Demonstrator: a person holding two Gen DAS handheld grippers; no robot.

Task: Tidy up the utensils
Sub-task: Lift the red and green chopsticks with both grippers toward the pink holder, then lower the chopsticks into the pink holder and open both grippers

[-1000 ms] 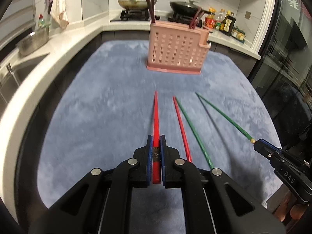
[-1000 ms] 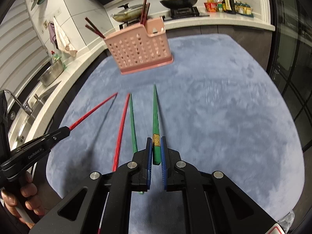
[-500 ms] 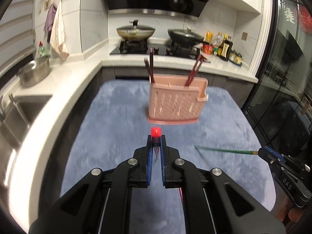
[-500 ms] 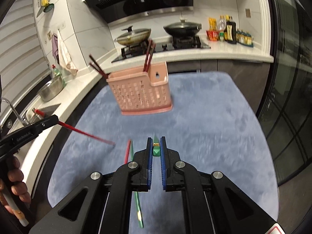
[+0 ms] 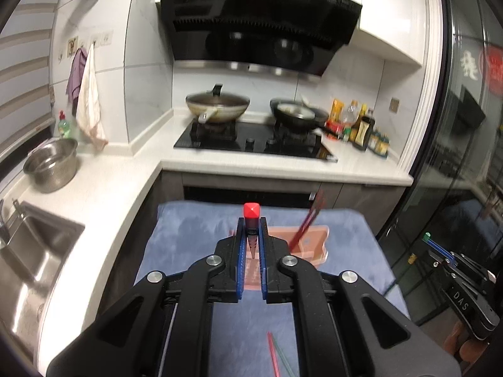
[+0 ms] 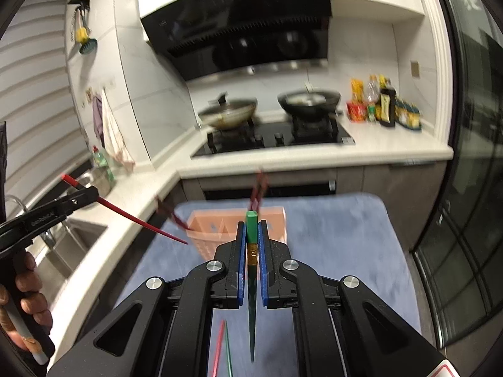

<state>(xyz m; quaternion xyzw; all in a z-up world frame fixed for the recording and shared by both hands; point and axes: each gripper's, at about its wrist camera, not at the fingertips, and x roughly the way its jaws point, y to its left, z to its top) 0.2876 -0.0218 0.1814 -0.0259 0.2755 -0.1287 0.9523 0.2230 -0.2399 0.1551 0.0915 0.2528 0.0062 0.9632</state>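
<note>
Ideally, with the left hand-held gripper [image 5: 252,235] clamped on a red chopstick [image 5: 251,212] and the right hand-held gripper [image 6: 252,238] clamped on a green chopstick [image 6: 251,220], both tip-down above the pink holder [image 6: 204,224], each needed lowering straight into a compartment.

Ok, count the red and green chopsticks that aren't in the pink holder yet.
4. A red chopstick in the left gripper, a green chopstick in the right gripper, and a red one and green one lying together on the blue mat.
</note>
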